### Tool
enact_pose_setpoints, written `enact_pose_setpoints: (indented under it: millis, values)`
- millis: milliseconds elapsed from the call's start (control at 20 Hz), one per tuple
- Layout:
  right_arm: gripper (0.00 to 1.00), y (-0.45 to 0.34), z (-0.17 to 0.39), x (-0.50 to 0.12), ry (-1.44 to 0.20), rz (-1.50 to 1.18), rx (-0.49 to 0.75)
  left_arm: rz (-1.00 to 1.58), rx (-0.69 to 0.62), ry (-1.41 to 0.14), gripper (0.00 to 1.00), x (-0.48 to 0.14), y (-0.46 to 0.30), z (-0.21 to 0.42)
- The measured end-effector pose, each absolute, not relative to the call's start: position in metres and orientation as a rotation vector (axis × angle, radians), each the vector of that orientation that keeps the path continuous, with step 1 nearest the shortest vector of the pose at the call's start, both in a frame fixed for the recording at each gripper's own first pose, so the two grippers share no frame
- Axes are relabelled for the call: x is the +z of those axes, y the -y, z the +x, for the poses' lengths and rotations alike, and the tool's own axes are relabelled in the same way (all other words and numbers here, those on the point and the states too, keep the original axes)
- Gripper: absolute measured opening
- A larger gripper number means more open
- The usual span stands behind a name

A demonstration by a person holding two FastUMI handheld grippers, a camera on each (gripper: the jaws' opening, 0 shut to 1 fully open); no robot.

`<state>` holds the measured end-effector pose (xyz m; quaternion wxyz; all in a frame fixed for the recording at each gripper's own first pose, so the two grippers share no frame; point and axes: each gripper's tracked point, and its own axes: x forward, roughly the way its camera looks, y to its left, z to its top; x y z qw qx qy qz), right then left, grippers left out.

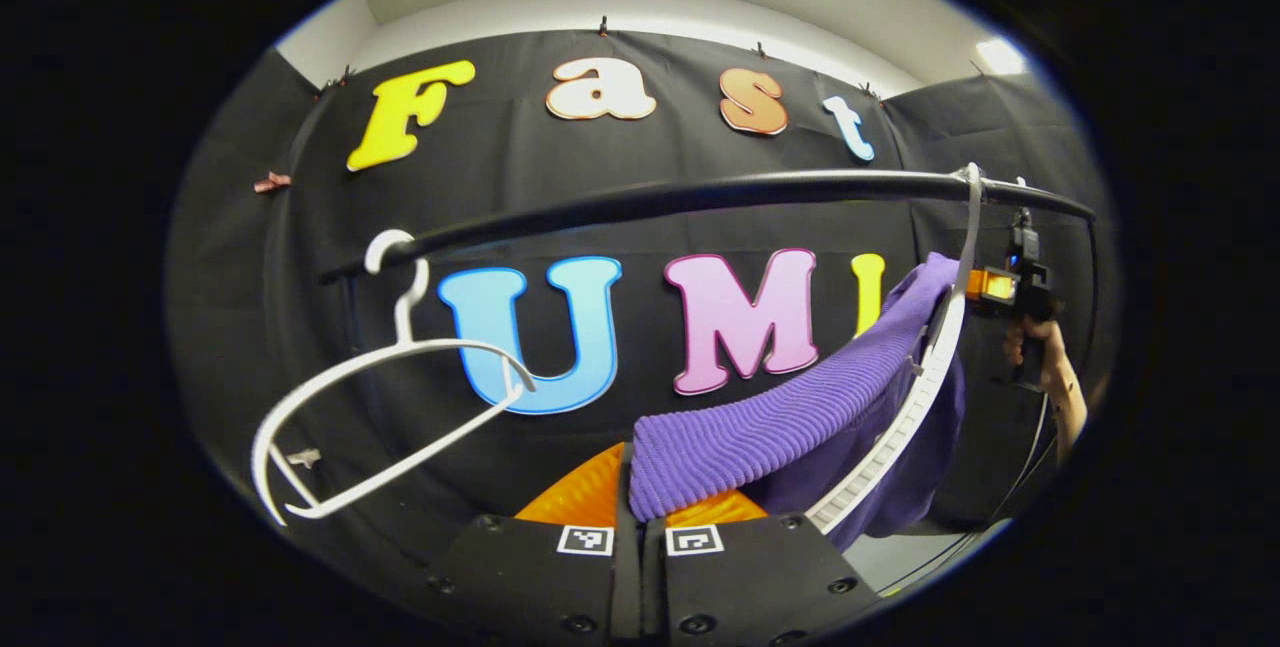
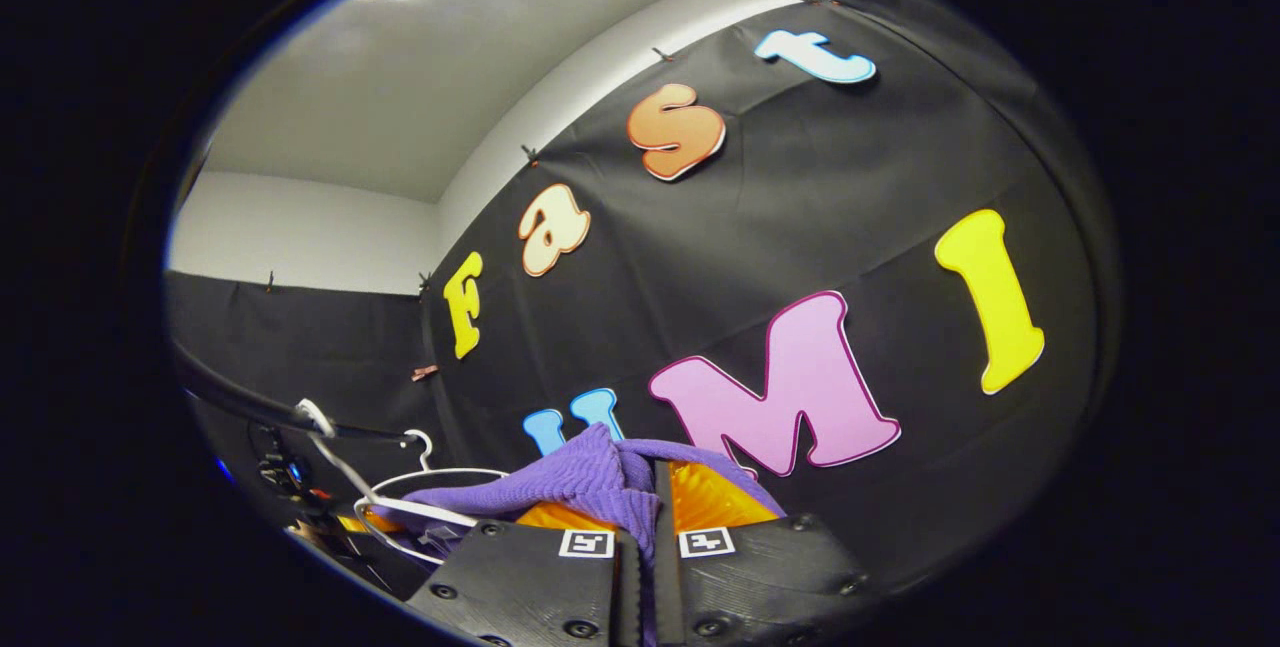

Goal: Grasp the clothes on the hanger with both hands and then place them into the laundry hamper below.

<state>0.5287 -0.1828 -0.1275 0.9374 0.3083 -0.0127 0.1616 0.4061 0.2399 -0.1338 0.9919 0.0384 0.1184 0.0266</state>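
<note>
Both grippers had hold of a purple ribbed knit garment (image 1: 770, 427) that hung from a white hanger (image 1: 935, 367) near the right end of a black rail (image 1: 700, 195). This looked like the grasping step, with the garment not yet off its hanger.

In the left gripper view, the left gripper (image 1: 640, 517) had its two fingers drawn together on one end of the knit, which bunched up between them and stretched away to the right, up toward the hanger. Farther off, beside that hanger, a hand (image 1: 1040, 347) held the other gripper close to the rail.

In the right gripper view, the right gripper (image 2: 650, 527) had its fingers closed on a fold of the same purple knit (image 2: 590, 477), with cloth pinched in the narrow gap between them. A second white hanger (image 1: 380, 407) hung bare at the left end of the rail, tilted, well apart from the garment.

The garment looked soft and thick, with fine ribs, and a darker purple layer drooped below the hanger.

The next move would likely call for lifting or sliding the cloth clear of the hanger's shoulders with both hands together, then lowering it. The knit could snag on the hanger and drag it along the rail.
</note>
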Motion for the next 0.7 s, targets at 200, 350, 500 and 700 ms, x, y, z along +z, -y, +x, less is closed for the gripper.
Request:
enact_pose_setpoints:
  millis: [200,350,500,700]
  values:
    - [0.08,0.189,0.527,-0.128,0.019,0.740,0.328,0.008,-0.057,-0.167,0.05,-0.142,-0.225,0.411]
    - [0.09,0.179,0.524,-0.137,-0.023,0.729,0.314,-0.004,-0.098,-0.229,0.04,-0.150,-0.232,0.400]
    - [0.09,0.156,0.519,-0.151,-0.080,0.613,0.315,0.061,-0.048,-0.292,0.05,-0.165,-0.254,0.390]
    - [0.09,0.164,0.519,-0.156,-0.089,0.703,0.290,0.001,-0.023,-0.264,0.05,-0.187,-0.238,0.380]
